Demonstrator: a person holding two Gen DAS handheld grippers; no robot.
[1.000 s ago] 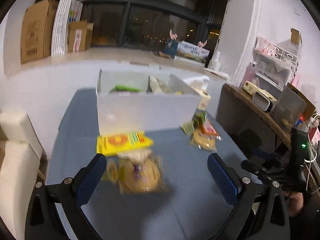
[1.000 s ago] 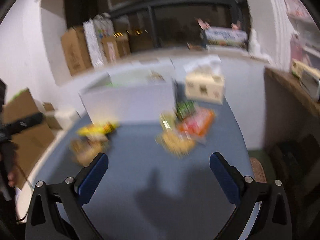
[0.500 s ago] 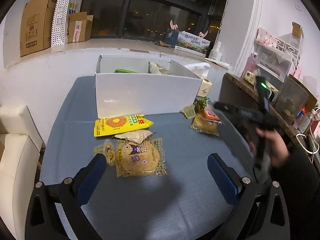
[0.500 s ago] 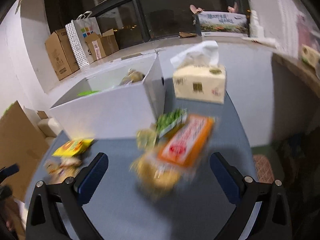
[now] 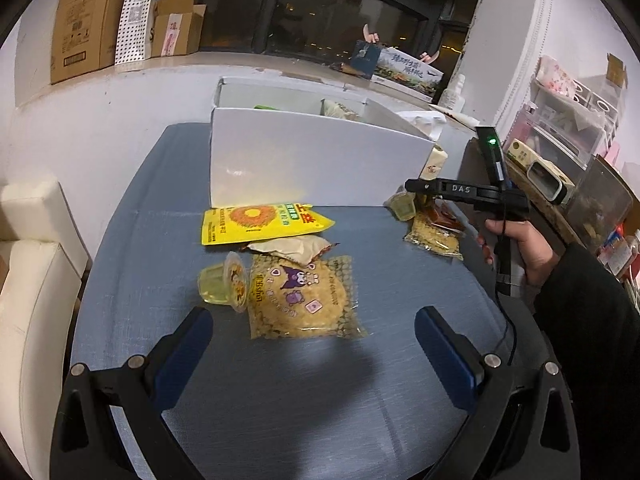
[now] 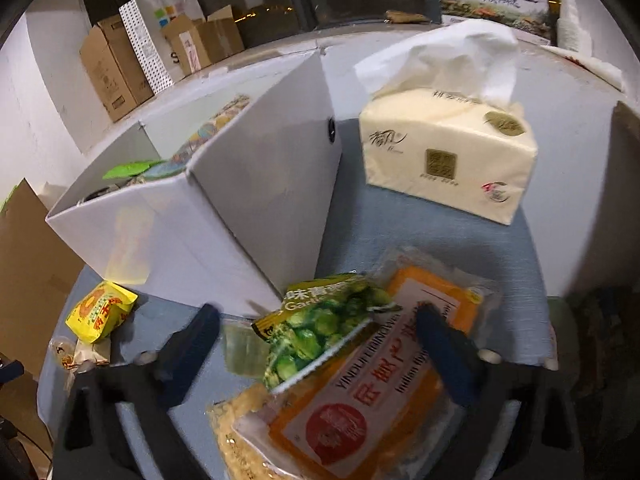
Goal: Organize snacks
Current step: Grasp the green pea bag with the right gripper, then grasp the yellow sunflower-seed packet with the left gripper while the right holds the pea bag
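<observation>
Jaws on the right gripper (image 6: 316, 344) are closing around the right-hand heap of snacks: the green packet of garlic peas (image 6: 320, 328) lies between the blue pads, on top of the orange-labelled clear flatbread pack (image 6: 372, 384), with the right pad over that pack's label. The pads do not look pressed on anything yet. Jaws of the left gripper (image 5: 312, 340) stand spread wide and empty, low over the blue cloth-covered table (image 5: 280, 408), with the clear pack of yellow biscuits bearing a purple cartoon figure (image 5: 300, 296) just ahead, between the pads' lines.

The step in hand looks like the first pick from each heap for the tall white cardboard box (image 5: 316, 168) at the table's far edge, which already holds a few packets. Next, the right gripper needs to settle on one packet only; the green one overlaps the orange pack, so a low pinch may drag both.

A small clear jelly cup (image 5: 222, 284) touches the biscuit pack's left side, and a yellow sunflower-seed bag (image 5: 260, 224) lies between it and the box wall. The cream tissue pack (image 6: 444, 152) stands near the far right corner, right of the box. The near half of the table is bare, with free room to lift.
</observation>
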